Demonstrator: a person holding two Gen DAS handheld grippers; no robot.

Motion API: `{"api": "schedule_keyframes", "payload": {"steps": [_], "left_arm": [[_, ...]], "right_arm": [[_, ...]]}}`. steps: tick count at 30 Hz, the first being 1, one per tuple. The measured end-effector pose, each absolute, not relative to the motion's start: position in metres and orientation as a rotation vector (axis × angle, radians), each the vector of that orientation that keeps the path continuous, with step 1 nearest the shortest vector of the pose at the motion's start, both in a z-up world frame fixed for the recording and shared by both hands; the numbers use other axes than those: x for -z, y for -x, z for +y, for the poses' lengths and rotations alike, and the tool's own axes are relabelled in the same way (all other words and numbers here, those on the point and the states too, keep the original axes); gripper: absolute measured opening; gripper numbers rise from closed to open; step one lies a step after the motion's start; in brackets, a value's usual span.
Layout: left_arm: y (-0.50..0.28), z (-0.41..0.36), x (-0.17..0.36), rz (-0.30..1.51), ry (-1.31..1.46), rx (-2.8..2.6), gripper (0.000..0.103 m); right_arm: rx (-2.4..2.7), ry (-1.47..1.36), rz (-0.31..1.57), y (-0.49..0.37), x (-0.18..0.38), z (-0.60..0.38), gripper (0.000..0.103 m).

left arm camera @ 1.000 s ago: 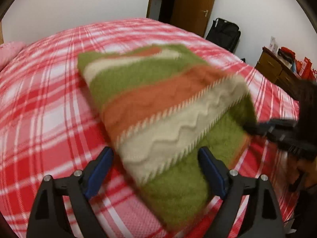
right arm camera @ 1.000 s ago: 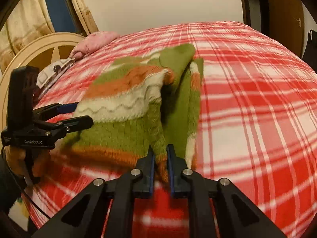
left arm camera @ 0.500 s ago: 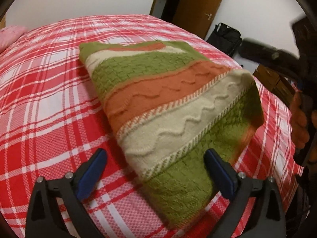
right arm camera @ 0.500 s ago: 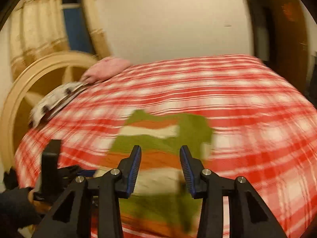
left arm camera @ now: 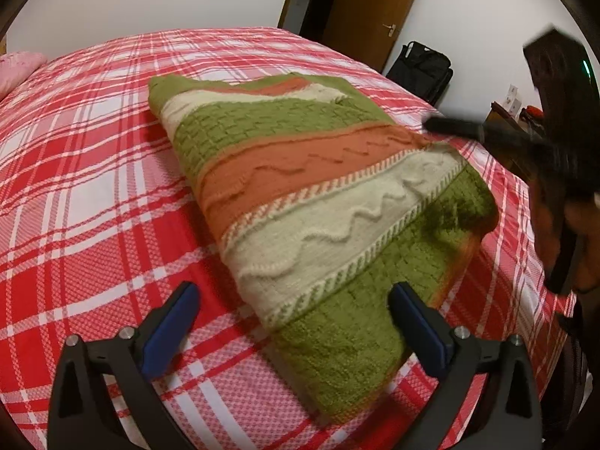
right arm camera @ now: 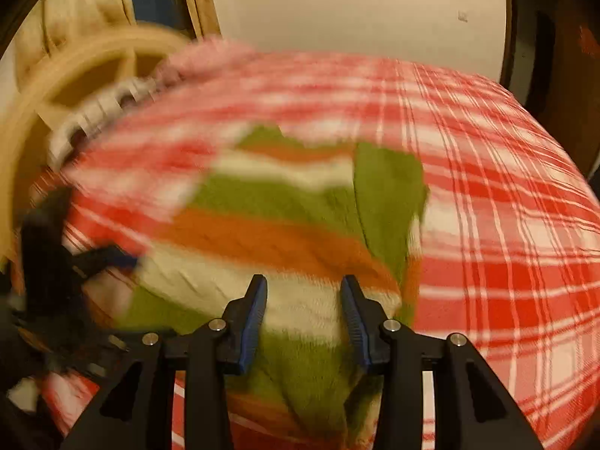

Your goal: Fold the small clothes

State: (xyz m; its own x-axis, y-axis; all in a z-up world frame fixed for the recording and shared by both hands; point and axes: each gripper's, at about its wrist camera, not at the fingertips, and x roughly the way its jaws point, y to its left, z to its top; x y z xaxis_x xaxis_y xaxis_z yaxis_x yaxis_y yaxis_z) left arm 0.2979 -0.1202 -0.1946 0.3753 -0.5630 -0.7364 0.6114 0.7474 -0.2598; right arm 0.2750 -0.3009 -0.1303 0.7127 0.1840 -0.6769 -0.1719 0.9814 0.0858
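Note:
A small knitted sweater (left arm camera: 307, 195) with green, orange and cream stripes lies folded on the red plaid bed (left arm camera: 86, 187). My left gripper (left arm camera: 296, 318) is open and empty, its jaws wide apart over the sweater's near green end. My right gripper (right arm camera: 303, 311) is open and empty, hovering over the sweater (right arm camera: 285, 232); that view is blurred by motion. The right gripper also shows in the left wrist view (left arm camera: 450, 125), above the sweater's far right edge.
A pink pillow (left arm camera: 18, 69) lies at the bed's far left. A wooden door (left arm camera: 375, 11), a black bag (left arm camera: 423, 69) and a low cabinet (left arm camera: 513, 112) stand beyond the bed. A wooden headboard (right arm camera: 75, 86) is at the left in the right wrist view.
My right gripper let go of the sweater's edge, opened and lifted away, then came back low over the sweater. My left gripper stayed open and drew back slightly.

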Motion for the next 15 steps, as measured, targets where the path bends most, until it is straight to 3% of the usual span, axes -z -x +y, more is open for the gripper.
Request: {"api": "schedule_keyframes", "payload": {"steps": [4, 8, 14, 15], "left_arm": [[-0.298, -0.121, 0.195, 0.917, -0.070, 0.746, 0.103], [-0.299, -0.124, 0.195, 0.916, -0.086, 0.734, 0.103], [-0.300, -0.127, 0.195, 0.918, -0.108, 0.720, 0.103], [-0.301, -0.127, 0.195, 0.918, -0.110, 0.718, 0.103]], "right_arm": [[-0.155, 0.022, 0.753, -0.309, 0.125, -0.304, 0.053], [-0.102, 0.028, 0.898, -0.349, 0.169, -0.317, 0.053], [-0.119, -0.015, 0.846, -0.337, 0.169, -0.325, 0.059], [-0.124, -0.021, 0.842, -0.333, 0.166, -0.326, 0.064]]}}
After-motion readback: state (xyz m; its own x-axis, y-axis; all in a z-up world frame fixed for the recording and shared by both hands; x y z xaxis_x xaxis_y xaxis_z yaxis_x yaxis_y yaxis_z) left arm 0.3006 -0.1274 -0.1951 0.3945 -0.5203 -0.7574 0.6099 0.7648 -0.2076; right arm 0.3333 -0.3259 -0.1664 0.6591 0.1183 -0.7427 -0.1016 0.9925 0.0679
